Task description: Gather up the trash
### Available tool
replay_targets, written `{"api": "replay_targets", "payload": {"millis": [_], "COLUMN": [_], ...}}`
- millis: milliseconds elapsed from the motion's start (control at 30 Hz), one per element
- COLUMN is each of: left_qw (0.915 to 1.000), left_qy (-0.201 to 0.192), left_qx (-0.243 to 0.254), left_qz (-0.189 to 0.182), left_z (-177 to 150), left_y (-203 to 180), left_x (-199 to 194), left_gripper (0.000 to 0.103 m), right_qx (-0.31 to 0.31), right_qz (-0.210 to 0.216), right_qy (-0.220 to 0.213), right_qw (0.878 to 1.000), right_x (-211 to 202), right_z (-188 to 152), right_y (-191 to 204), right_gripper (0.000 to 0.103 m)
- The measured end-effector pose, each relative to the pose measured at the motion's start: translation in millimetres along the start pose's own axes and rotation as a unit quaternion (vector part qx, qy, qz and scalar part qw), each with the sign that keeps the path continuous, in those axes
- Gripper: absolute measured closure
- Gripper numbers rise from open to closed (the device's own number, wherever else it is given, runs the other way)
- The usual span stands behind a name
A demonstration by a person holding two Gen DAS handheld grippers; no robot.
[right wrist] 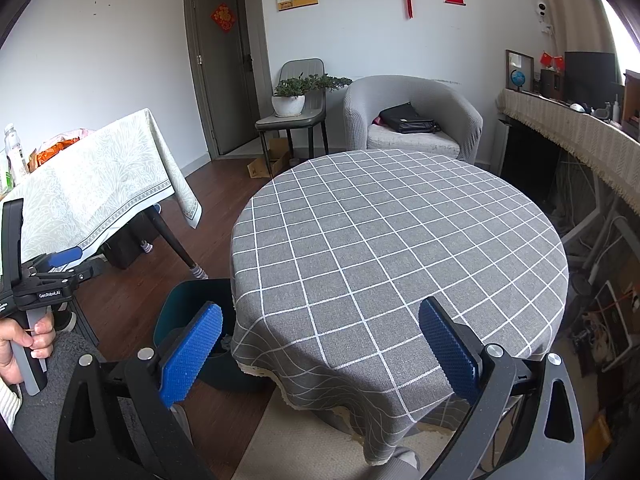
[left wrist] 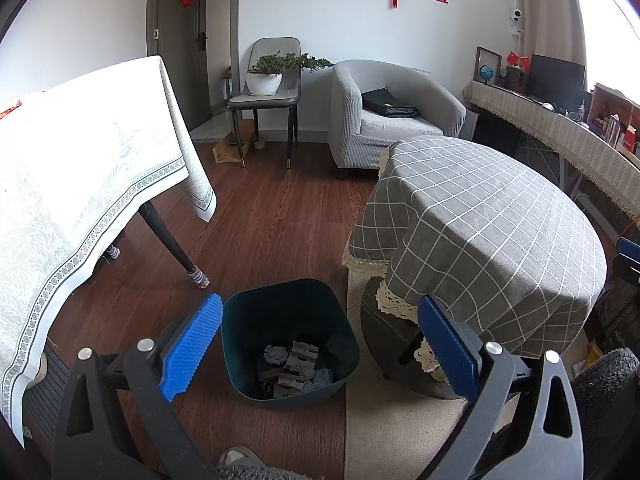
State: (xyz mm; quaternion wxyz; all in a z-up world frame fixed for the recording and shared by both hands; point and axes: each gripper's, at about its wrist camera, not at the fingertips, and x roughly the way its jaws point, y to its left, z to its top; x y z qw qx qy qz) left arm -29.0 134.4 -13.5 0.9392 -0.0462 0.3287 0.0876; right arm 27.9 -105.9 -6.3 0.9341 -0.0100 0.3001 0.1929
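Observation:
A dark teal trash bin (left wrist: 288, 336) stands on the wooden floor between two tables, holding crumpled paper and cardboard scraps (left wrist: 294, 366). My left gripper (left wrist: 320, 344) hovers above the bin, wide open, nothing between its blue pads (left wrist: 192, 344). In the right wrist view, part of the bin (right wrist: 188, 312) shows left of the round table (right wrist: 400, 248), whose grey checked cloth is bare. My right gripper (right wrist: 320, 348) hangs open over that table's near edge, empty. The left gripper's body (right wrist: 36, 280) shows at the far left, held by a hand (right wrist: 20, 344).
A table with a white patterned cloth (left wrist: 80, 184) stands left, with a bottle (right wrist: 14, 148) and snack bags on it. A grey armchair (left wrist: 392, 116) with a black bag, a chair with a potted plant (left wrist: 268, 76), and a cluttered sideboard (left wrist: 560, 128) line the back and right.

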Motion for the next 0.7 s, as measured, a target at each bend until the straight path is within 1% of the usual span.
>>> {"api": "replay_targets", "payload": {"millis": [700], "left_qw": [1.0000], "left_qy": [0.000], "left_qx": [0.002], "left_qz": [0.006], "left_z": [1.4], "left_y": [2.4], "left_x": [3.4], "left_gripper": [0.003], "right_qx": [0.000], "right_qz": [-0.001], "right_qy": [0.004], "right_qw": [1.000], "right_x": [1.4], "right_z": [0.0], "right_y": [-0.7], "right_gripper": [0.003]}}
